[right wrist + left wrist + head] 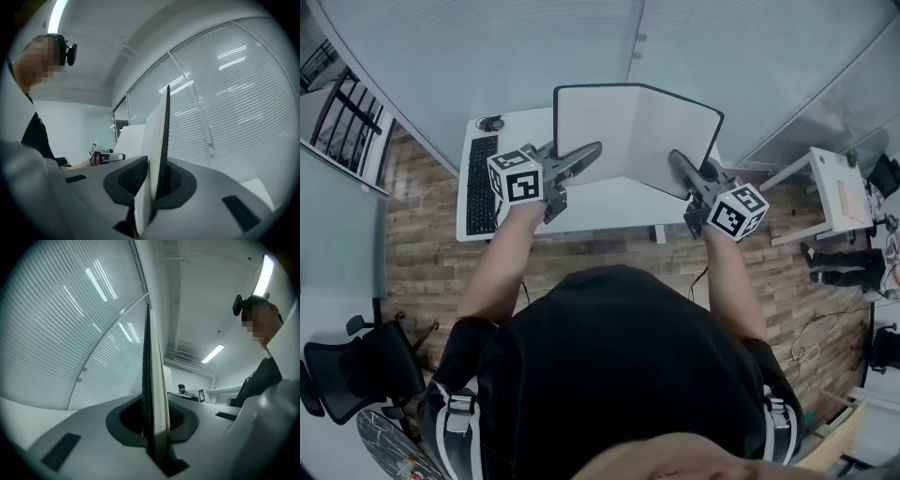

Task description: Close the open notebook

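The open notebook [633, 131] is held up above the white desk [591, 202], its white pages facing me and its black cover at the back. My left gripper [589, 155] is shut on the left half's lower edge. My right gripper [678, 167] is shut on the right half's lower edge. In the left gripper view the notebook's left half [153, 394] stands edge-on between the jaws, black cover on the left, page block on the right. In the right gripper view the right half [157, 154] rises edge-on from the jaws, with the left gripper [108, 157] across the pages.
A black keyboard [480, 185] lies on the desk's left part, with a small dark object [490, 123] behind it. A white side table [836, 192] stands at the right. A black office chair [356, 370] is at the lower left on the wooden floor. Blinds cover the wall behind.
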Tool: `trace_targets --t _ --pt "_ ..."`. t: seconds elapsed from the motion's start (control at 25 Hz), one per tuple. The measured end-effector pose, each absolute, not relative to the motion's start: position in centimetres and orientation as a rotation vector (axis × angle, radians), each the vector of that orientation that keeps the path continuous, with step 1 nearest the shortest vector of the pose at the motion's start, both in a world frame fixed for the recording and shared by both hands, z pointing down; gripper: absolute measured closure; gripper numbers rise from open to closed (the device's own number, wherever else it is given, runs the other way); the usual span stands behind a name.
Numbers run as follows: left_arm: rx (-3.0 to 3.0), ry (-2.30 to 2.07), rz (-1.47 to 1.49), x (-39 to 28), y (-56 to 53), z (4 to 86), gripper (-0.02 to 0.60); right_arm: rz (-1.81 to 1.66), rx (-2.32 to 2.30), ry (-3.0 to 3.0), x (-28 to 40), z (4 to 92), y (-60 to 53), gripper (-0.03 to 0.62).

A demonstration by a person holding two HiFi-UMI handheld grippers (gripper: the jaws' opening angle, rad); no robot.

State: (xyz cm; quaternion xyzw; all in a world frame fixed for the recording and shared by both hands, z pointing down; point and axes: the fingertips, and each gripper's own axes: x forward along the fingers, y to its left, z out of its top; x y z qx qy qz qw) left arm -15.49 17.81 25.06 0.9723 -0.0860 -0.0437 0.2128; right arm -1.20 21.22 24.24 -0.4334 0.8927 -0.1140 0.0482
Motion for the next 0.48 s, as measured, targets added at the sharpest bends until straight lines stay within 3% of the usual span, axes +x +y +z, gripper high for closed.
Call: trace_targets --t 0.48 --pt "2.673 -0.257 -0.174 -16.8 18.8 25.4 0.522 -0.333 -1.349 2.727 -2.5 24.4 22.0 0.525"
